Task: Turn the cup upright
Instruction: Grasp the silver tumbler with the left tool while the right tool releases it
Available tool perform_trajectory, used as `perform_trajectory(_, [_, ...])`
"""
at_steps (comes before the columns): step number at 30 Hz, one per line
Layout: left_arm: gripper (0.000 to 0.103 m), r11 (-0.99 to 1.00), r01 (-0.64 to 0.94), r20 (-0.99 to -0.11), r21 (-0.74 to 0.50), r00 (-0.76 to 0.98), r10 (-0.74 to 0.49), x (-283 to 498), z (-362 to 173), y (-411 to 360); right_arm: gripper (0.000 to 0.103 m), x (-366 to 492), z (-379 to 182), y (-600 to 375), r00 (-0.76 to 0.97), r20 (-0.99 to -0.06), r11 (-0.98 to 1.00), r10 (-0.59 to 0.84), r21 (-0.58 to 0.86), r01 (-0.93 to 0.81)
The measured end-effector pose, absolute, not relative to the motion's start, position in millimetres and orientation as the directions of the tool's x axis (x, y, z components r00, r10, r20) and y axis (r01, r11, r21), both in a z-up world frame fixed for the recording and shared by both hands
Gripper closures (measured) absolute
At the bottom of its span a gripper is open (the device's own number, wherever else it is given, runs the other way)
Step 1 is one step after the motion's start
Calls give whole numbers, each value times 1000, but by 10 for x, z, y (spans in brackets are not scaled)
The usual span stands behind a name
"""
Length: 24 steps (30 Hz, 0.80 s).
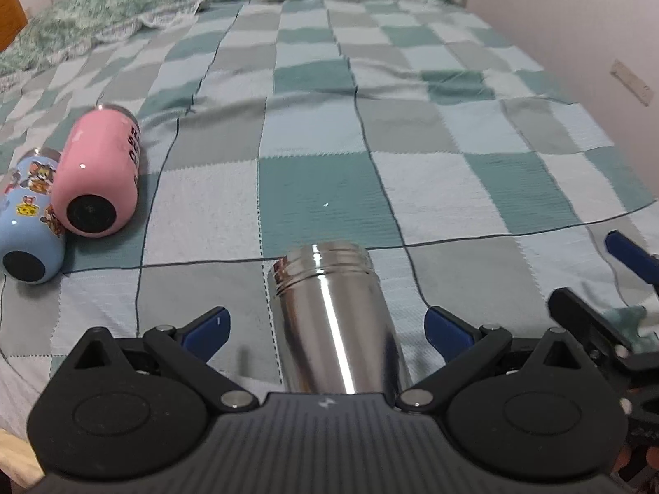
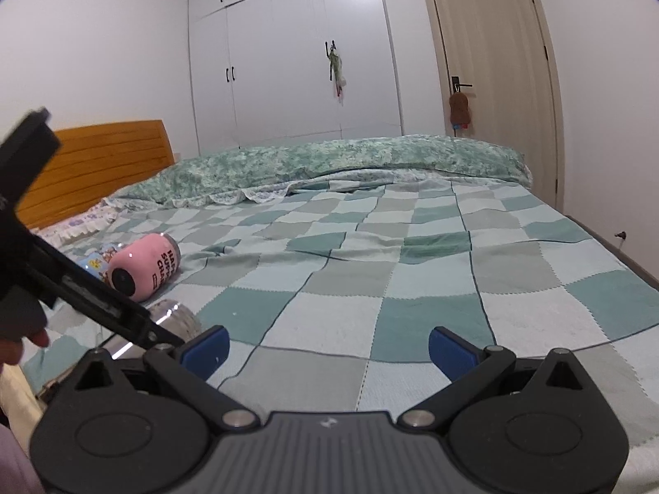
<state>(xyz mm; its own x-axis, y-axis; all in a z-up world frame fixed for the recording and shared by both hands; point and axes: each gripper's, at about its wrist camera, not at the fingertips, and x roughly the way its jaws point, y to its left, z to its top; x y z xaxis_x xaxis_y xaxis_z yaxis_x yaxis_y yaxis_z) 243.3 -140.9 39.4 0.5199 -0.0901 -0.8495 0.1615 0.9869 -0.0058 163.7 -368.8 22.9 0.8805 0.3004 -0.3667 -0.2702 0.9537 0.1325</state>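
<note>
Left gripper (image 1: 327, 329), wide open, straddles the lying steel cup (image 1: 333, 321); close squarely mid-body, then pivot upright. Right gripper (image 2: 329, 348) open, empty.

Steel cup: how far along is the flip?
Nothing is upright yet. The steel cup lies on its side between the open fingers of the left gripper, not yet gripped. The right gripper is open and empty. The pink cup and blue cup also lie sideways.
</note>
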Motion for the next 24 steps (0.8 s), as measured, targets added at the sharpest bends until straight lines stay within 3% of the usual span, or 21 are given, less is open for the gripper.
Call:
perform_trajectory(1, [13,987,159,-864,-9,496,-88,2475,363,-1427,0,1647,224,-3701,882,-363,953,301,140,-268])
perform_trajectory(2, [34,988,156,-886,-17,455,-87,2526,305,-1436,0,1658,217,-3716,883,-359,953,302,149,-265])
perform_trajectory(13, [36,984,162,-864,-72,482,-142,2410,386,-1358,0,1626,130,-3787,889,-341,948,306,191,-253])
perform_trajectory(18, [37,977,181,-793,-114,576,-199,2167,667,-1182,0,1561,103,-3836,905,-326,956,272,200,-215])
perform_trajectory(24, [39,960,258,-647,-104,716,-263,1890,1143,-1167,0,1457,114,-3935,932,-285,960,225,229,-162])
